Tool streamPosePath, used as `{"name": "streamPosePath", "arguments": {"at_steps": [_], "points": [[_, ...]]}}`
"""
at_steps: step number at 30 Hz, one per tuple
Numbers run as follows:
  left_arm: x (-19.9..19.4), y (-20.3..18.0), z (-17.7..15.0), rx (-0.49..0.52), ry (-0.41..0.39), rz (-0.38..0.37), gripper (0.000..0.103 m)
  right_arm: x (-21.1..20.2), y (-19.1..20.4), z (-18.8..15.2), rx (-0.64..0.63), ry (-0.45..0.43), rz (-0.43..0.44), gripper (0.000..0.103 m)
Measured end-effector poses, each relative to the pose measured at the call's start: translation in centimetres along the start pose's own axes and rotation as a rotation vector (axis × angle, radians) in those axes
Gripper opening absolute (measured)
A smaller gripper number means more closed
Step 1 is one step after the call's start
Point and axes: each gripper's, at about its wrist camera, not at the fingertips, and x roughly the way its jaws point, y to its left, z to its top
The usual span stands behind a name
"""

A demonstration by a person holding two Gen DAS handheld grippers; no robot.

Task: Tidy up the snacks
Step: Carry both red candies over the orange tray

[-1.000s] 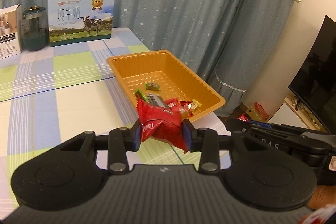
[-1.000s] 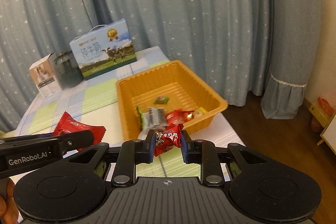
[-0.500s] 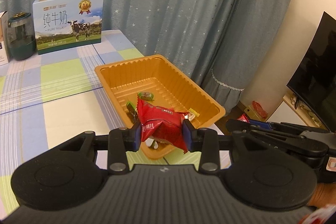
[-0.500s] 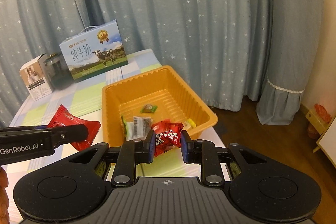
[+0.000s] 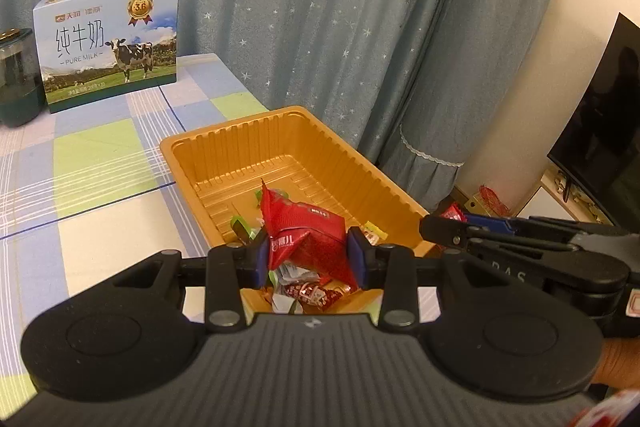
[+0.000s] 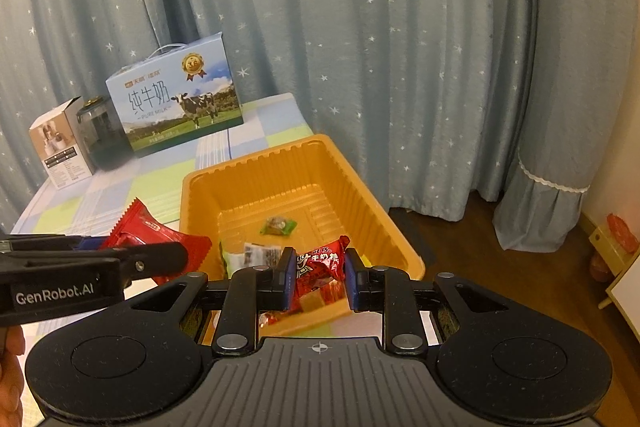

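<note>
An orange plastic tray (image 5: 320, 139) sits at the table's right end; it also shows in the right wrist view (image 6: 280, 163). It holds several small wrapped snacks, among them a green candy (image 6: 279, 225). My left gripper (image 5: 310, 257) is shut on a large red snack packet (image 5: 304, 235) and holds it over the tray's near end; this packet shows at left in the right wrist view (image 6: 160, 239). My right gripper (image 6: 316, 279) is shut on a small red candy packet (image 6: 318, 267) over the tray's near edge.
A blue milk carton box (image 5: 106, 43) stands at the back of the checked tablecloth (image 5: 92, 155), with a dark jar (image 5: 18, 75) beside it and a white box (image 6: 58, 147) further left. Curtains hang behind. A TV (image 5: 600, 115) stands at right.
Both grippers have moved forward towards the tray with their packets; the packets now hang over the tray's near end.
</note>
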Motion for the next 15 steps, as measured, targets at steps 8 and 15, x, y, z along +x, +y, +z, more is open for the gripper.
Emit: {"name": "streamPosePath", "arguments": {"at_steps": [8,15], "points": [[2.1,1.2,1.3,0.012,0.004,-0.005,0.035,2.4,-0.2,1.3,-0.012,0.011,0.006,0.025],[4.7,2.9,2.9,0.005,0.010,0.014,0.035,5.4,-0.3,2.4,-0.031,0.024,0.016,0.025]]}}
